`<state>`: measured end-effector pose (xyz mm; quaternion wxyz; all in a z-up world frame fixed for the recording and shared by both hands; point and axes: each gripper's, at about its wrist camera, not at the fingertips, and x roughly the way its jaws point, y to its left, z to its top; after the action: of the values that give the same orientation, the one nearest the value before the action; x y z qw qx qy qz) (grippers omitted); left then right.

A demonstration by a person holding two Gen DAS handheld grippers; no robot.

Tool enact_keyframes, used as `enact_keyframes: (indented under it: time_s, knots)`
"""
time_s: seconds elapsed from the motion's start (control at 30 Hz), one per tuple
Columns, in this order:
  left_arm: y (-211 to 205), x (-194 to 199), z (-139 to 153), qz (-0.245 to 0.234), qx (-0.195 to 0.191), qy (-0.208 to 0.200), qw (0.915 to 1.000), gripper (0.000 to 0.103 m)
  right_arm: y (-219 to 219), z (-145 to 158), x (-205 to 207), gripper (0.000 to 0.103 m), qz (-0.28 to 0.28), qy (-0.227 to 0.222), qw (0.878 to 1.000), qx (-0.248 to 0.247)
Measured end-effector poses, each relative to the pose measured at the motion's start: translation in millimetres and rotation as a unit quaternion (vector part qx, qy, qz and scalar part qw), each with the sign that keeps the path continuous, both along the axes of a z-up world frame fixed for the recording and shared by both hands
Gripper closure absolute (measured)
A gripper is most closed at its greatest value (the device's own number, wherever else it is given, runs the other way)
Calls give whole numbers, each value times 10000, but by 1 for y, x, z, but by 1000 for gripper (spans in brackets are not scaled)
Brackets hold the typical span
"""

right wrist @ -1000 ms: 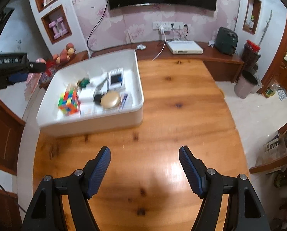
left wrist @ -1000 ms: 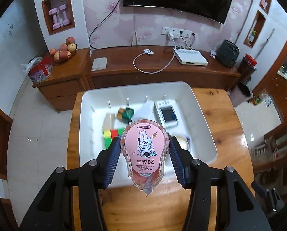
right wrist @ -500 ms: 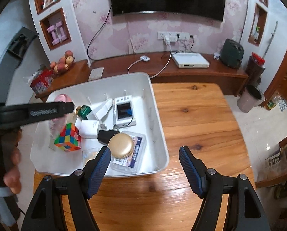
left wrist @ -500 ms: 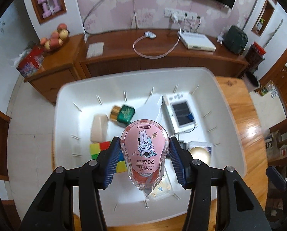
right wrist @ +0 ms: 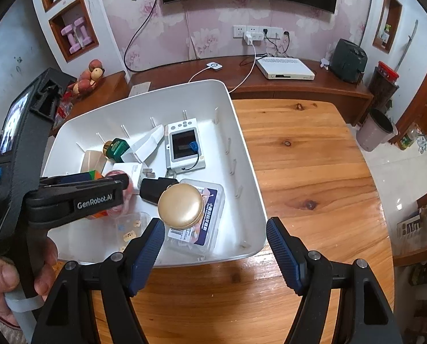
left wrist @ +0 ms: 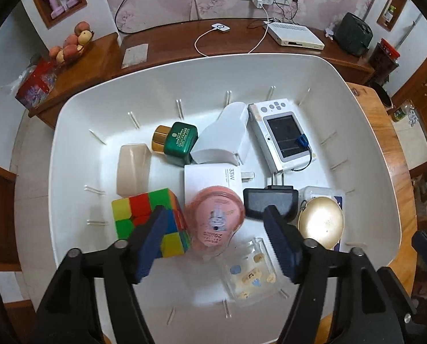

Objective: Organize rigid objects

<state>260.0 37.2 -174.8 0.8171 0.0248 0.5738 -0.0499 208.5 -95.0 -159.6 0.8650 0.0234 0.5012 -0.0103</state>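
Left wrist view: our left gripper point(left wrist: 215, 236) hangs jaws spread over the pink tape dispenser point(left wrist: 214, 222), likely light, stiff, slippery; we'd pinch its flat sides. Right gripper point(right wrist: 215, 250) jaws spread, empty.

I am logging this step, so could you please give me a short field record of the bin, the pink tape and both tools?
bin: white bin on the wooden table
pink tape dispenser: lies in the bin between the colour cube and the black plug
left tool: open, over the dispenser, not gripping it
right tool: open, empty, at the bin's near rim
near right tool: gold round case
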Motion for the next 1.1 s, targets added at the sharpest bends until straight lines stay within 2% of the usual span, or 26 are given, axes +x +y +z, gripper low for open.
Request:
enact_keyframes:
  time_s: [0.23, 0.5, 0.77, 0.97, 1.1]
  knots:
    - [2, -14, 17, 80, -33, -45, 10000, 28, 4, 6, -7, 29, 68, -59, 10000, -32]
    - [6, -53, 59, 279, -114, -287, 9991, 28, 0, 27, -34, 29, 256, -222, 9994, 26]
    - [-5, -123, 110, 387, -186, -681, 9968, 28, -11, 59, -87, 29, 677, -480, 9965, -80]
    - [-18, -174, 137, 355, -243, -772, 9961, 28, -20, 83, -137, 29, 997, -579, 9932, -169]
    - [-25, -208, 157, 346, -233, -981, 9943, 26, -26, 101, -164, 29, 1164, -594, 9913, -144]
